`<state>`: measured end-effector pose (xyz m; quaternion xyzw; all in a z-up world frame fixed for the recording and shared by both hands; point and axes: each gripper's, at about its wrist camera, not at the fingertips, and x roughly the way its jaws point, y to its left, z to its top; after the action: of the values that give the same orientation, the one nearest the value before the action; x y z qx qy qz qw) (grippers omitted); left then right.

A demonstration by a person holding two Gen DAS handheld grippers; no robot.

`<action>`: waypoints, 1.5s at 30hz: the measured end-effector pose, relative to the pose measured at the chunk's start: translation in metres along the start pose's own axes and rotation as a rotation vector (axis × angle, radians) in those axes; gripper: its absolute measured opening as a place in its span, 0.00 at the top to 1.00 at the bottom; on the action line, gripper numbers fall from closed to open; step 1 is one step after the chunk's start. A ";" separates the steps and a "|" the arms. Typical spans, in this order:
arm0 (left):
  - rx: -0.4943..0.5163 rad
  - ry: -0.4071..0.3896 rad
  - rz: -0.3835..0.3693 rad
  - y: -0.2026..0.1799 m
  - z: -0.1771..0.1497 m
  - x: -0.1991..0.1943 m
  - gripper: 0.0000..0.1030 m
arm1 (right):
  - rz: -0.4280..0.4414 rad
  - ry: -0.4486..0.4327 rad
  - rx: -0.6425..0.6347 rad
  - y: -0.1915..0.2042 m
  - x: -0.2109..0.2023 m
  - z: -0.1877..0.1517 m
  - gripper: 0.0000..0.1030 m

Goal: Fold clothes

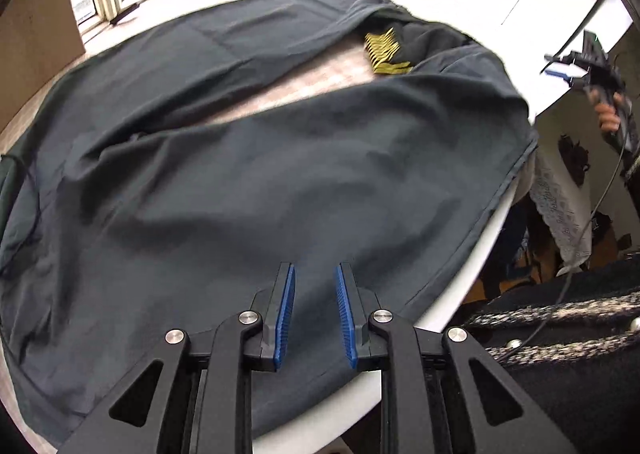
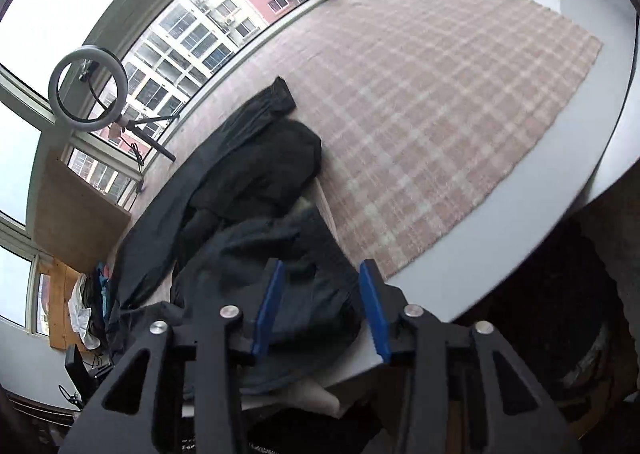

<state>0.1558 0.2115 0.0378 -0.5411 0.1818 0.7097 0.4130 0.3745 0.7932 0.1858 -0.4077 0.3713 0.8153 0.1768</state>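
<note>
A: What is being held by the left claw [image 1: 315, 314]?
B: Nothing; it is being kept slightly parted above the dark trousers [image 1: 260, 173], which are being spread on the table [image 1: 472, 254], likely for smoothing.
A: And the right claw [image 2: 322, 310]?
B: It is being kept released, fabric lying under it ungripped. Beyond it, the checked cloth [image 2: 440, 93] is being left bare, probably as folding room.
</note>
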 end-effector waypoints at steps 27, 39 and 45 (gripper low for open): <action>-0.158 0.035 0.095 0.024 -0.011 0.022 0.74 | -0.039 0.061 -0.031 0.016 0.090 0.049 0.74; -0.501 -0.136 0.436 0.127 -0.105 -0.112 0.74 | 0.039 -0.028 0.139 0.014 0.054 0.009 0.66; -0.465 -0.160 0.559 0.227 -0.079 -0.131 0.74 | 0.003 -0.002 0.157 0.051 0.061 -0.016 0.66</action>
<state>0.0367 -0.0300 0.0876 -0.4928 0.1238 0.8574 0.0824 0.3161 0.7463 0.1544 -0.3912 0.4345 0.7844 0.2072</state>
